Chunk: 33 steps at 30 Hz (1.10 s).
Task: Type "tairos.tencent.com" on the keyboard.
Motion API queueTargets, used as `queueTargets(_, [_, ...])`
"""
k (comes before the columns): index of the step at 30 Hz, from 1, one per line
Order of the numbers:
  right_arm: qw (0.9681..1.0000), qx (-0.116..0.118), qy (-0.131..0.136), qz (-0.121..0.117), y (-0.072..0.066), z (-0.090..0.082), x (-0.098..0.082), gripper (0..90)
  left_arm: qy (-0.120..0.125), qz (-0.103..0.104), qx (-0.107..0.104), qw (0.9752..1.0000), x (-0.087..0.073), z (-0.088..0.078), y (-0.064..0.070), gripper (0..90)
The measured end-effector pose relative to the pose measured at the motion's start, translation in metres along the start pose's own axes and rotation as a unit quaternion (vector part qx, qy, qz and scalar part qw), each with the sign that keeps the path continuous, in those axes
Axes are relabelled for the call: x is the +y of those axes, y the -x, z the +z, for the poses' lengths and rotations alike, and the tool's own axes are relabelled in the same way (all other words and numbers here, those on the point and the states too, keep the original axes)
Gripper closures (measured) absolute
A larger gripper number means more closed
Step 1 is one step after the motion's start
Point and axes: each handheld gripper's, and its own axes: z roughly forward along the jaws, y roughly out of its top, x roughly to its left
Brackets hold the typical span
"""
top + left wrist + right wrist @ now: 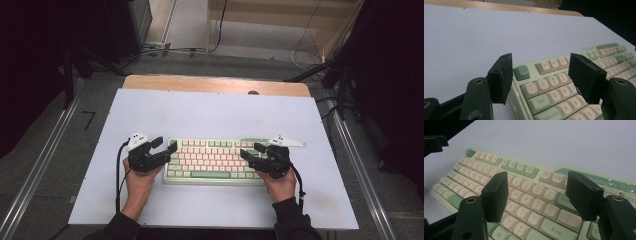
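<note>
High view: keyboard [215, 161] lies flat on the white worktop [210, 112], near the person's edge, approx centred left-right. Long axis runs left-right across the worktop, parallel to its near edge. Key rows face the person: space bar row nearest, function row farthest. Left gripper [165, 146] sits at the keyboard's left short end, jaws pointing right toward it; one jaw tip is over the top-left corner, the other off the board to the left. Right gripper [252, 151] sits at the right end, jaws pointing left over the keys. Each is held in a hand coming up from the bottom edge, cable trailing back.

Left gripper view: left gripper [541, 76] released, jaws standing wide w/ nothing clamped. Keyboard [564, 82] runs from lower centre away to the upper right; its left end is closest. Left jaw hangs over bare worktop [499, 32] just beside the keyboard's edge, right jaw over the number and letter keys. Esc, Tab, Caps Lock keys sit between the jaws, below them. Can't tell if a pad touches the keys.

Right gripper view: right gripper [536, 195] also released, jaws wide, no key or edge pinched. Keyboard [524, 185] runs from lower right away to upper left; Enter end closest. Both jaws hover over the right-hand keys, O, P and bracket keys in the gap between. Worktop [561, 142] beyond.
</note>
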Motion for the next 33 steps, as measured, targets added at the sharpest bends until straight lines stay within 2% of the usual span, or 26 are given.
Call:
queueTargets(7, [1.0000, -0.001, 0.000, 0.005, 0.004, -0.002, -0.002, 32.7, 0.009, 0.001, 0.007, 0.9999, 0.000, 0.003, 0.002, 37.7])
queueTargets(13, [1.0000, -0.005, 0.001, 0.004, 0.003, -0.003, -0.002, 32.7, 0.009, -0.001, 0.015, 0.9998, 0.000, 0.002, -0.003, 37.0])
queueTargets(17, [1.0000, -0.007, 0.001, 0.002, 0.000, -0.003, -0.002, 32.7, 0.003, 0.001, 0.017, 0.9999, -0.001, 0.002, -0.003, 33.0])
queueTargets(22, [1.0000, -0.005, -0.001, -0.003, -0.002, -0.004, -0.003, 34.9, 0.009, -0.004, 0.024, 0.9997, 0.000, 0.002, -0.004, 29.0])
queueTargets(25, [1.0000, -0.001, 0.001, -0.006, -0.002, -0.005, -0.003, 43.8, 0.005, -0.007, 0.024, 0.9997, 0.000, 0.003, -0.006, 27.6])
queueTargets(31, [0.9994, -0.001, -0.002, -0.034, -0.008, -0.004, -0.004, 75.4, 0.004, -0.005, 0.024, 0.9997, 0.000, 0.003, -0.005, 27.7])
queueTargets(33, [0.9992, 0.003, -0.002, -0.041, -0.011, -0.004, -0.005, 81.0, 0.002, -0.005, 0.024, 0.9997, -0.001, 0.003, -0.004, 27.8])
